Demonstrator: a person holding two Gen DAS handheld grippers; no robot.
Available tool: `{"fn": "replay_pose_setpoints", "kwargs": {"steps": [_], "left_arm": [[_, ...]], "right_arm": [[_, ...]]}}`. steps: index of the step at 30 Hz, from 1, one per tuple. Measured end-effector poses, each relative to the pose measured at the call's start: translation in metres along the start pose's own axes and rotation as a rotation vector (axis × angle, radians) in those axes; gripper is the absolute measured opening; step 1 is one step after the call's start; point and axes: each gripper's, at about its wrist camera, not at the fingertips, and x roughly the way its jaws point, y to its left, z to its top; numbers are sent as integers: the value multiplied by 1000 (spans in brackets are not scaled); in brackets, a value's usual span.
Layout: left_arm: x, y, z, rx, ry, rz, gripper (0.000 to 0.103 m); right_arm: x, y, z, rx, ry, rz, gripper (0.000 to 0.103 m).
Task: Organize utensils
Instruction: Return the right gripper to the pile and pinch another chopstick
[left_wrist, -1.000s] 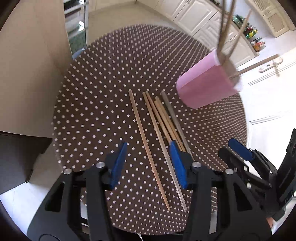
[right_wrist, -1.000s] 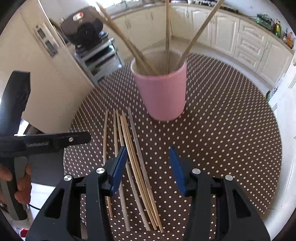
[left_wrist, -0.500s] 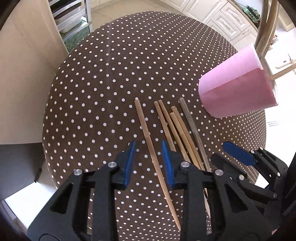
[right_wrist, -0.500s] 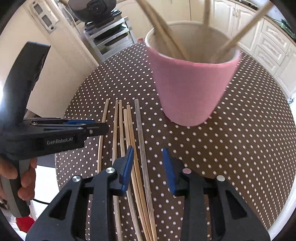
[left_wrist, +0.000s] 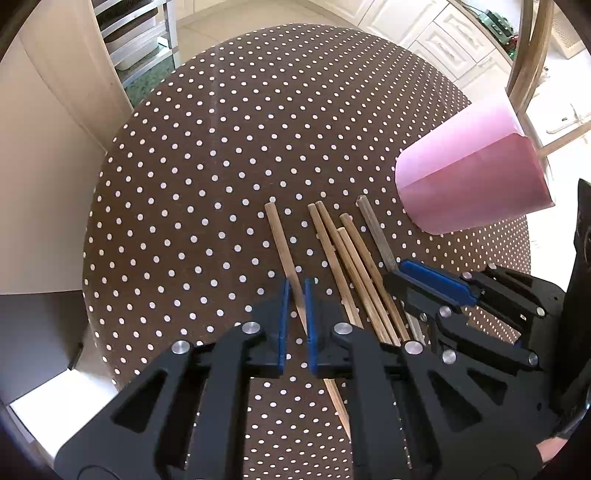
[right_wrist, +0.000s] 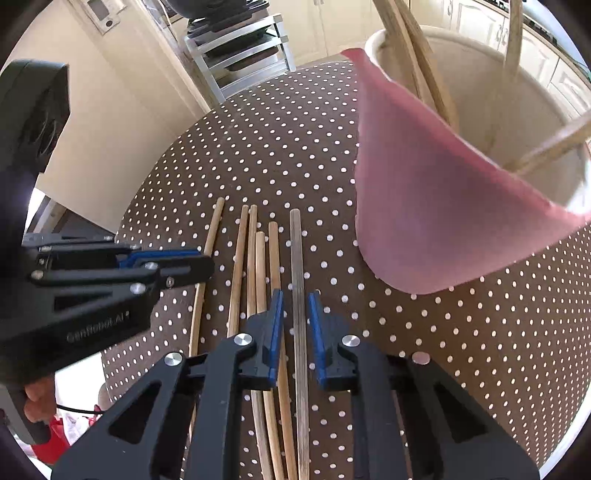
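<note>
L gripper (left_wrist: 295, 291) is clenched on the lone light wooden chopstick (left_wrist: 282, 247); R gripper (right_wrist: 295, 306) jaws closing round grey metal chopstick (right_wrist: 297, 258). Both sticks lie lengthwise btw jaws on dotted brown table (left_wrist: 221, 129), pink cup (right_wrist: 424, 206) just beside the R one.

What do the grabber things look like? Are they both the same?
Yes, they match. Each hand-held gripper, left and right, is black plastic with cut-out holes, silver round screws, and two flat blue pads on the fingers. The left one's side carries small pale lettering. A thin black cable trails below its handle.
</note>
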Motion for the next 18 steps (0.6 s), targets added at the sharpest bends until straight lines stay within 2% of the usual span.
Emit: {"fn": "replay_pose_setpoints", "kwargs": {"steps": [2,12,18], "left_arm": [[0,4,0,-18,5,-20,8],[0,1,-1,-24,7,-7,7],[-14,-4,-16,-11,-22,-16,6]], "right_arm": [[4,-3,4,19,13,-13,6],[11,-7,15,24,39,8,5],[-17,-17,-1,64,-12,33,5]]}}
